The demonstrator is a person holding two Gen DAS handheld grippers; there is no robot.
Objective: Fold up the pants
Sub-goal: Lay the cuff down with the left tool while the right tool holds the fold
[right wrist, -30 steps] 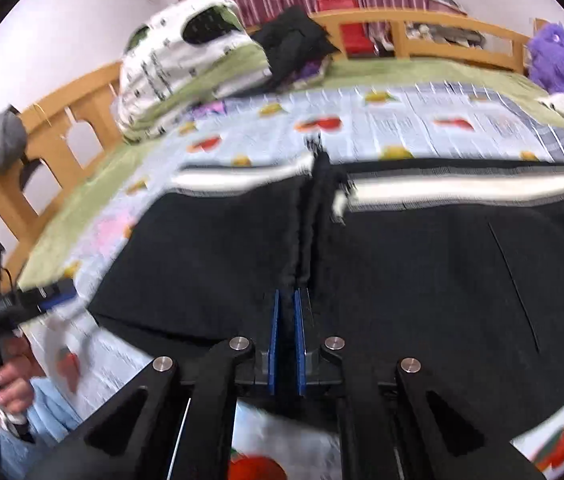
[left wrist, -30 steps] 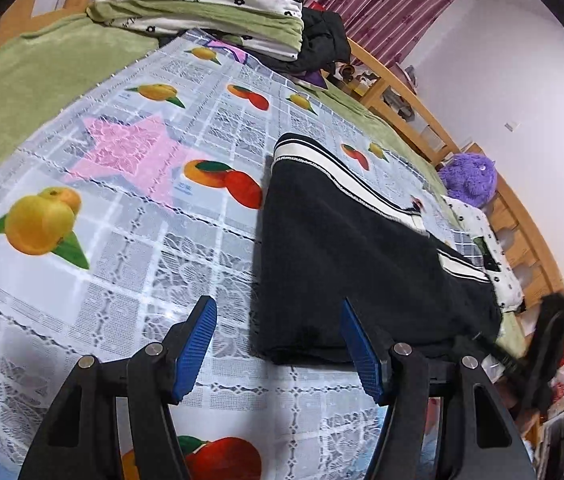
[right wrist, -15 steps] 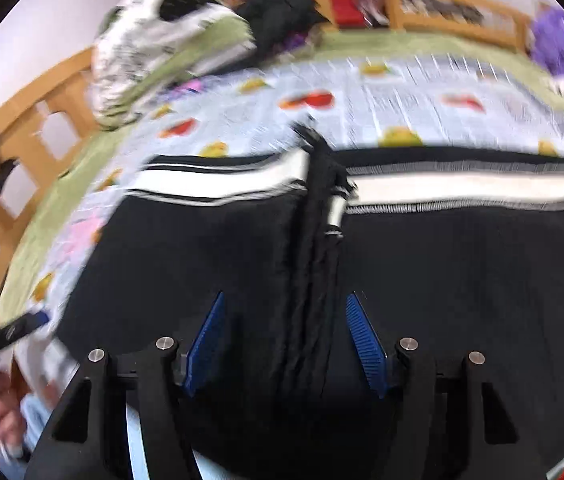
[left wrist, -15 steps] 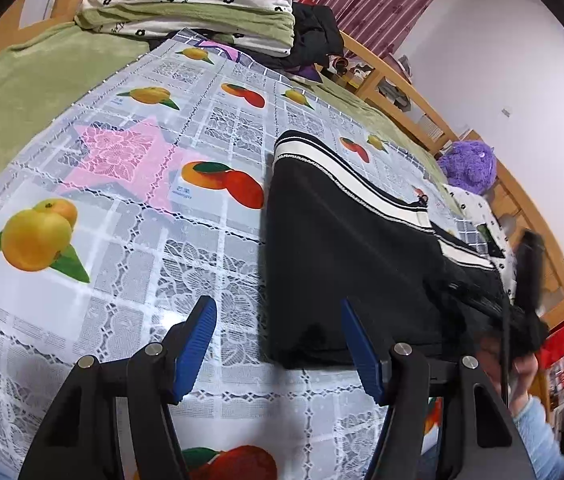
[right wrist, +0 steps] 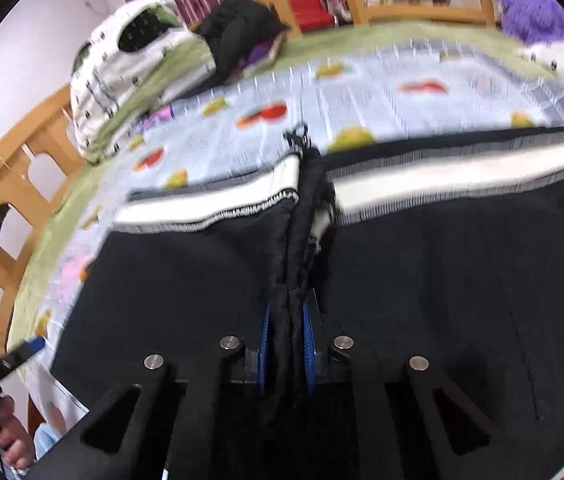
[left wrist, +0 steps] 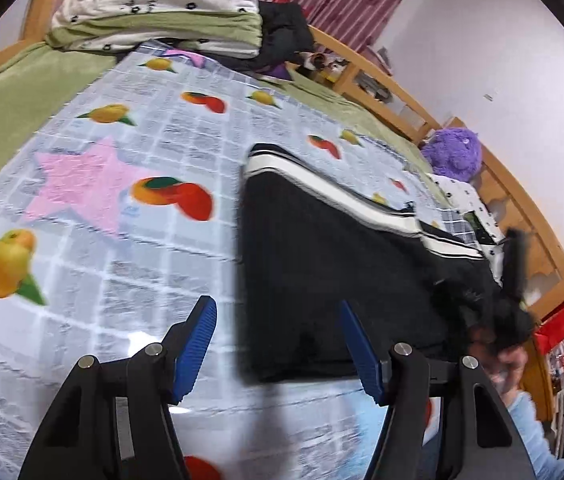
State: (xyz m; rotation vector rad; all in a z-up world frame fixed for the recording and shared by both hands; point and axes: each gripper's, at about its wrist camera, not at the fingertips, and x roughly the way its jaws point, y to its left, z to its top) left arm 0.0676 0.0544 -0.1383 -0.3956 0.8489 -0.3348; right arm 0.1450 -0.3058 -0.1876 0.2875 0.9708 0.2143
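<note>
The black pants (left wrist: pixel 321 264) lie flat on the bed, on top of a fruit-print cloth (left wrist: pixel 130 240) with oranges and a pink star on it. A white stripe (right wrist: pixel 461 176) runs along the far edge of the pants.

The right tongs (right wrist: pixel 286 340) are shut tight on a bunched ridge of the black cloth at the near edge, about the middle of the pants. The cloth stands up in a thin pleat between the two blue pads (right wrist: pixel 309 344), and the pleat runs all the way to the stripe.

The left tongs (left wrist: pixel 278 344) are wide open and hold nothing. They hang just over the near corner of the pants — one blue pad sits over the fruit cloth, the other over the black cloth. The corner itself is not pinched yet.

This looks like the start of a fold: one hand has its grip and the other is getting ready. Next, the left tongs likely need to drop onto that near corner and close on it. Then both hands can lift together and carry the near side over to make the fold.

Both views are a bit blurry. A purple plush toy (left wrist: pixel 453 152) and a pile of bedding (left wrist: pixel 162 4) sit well away from the pants, so they should not get in the way.
</note>
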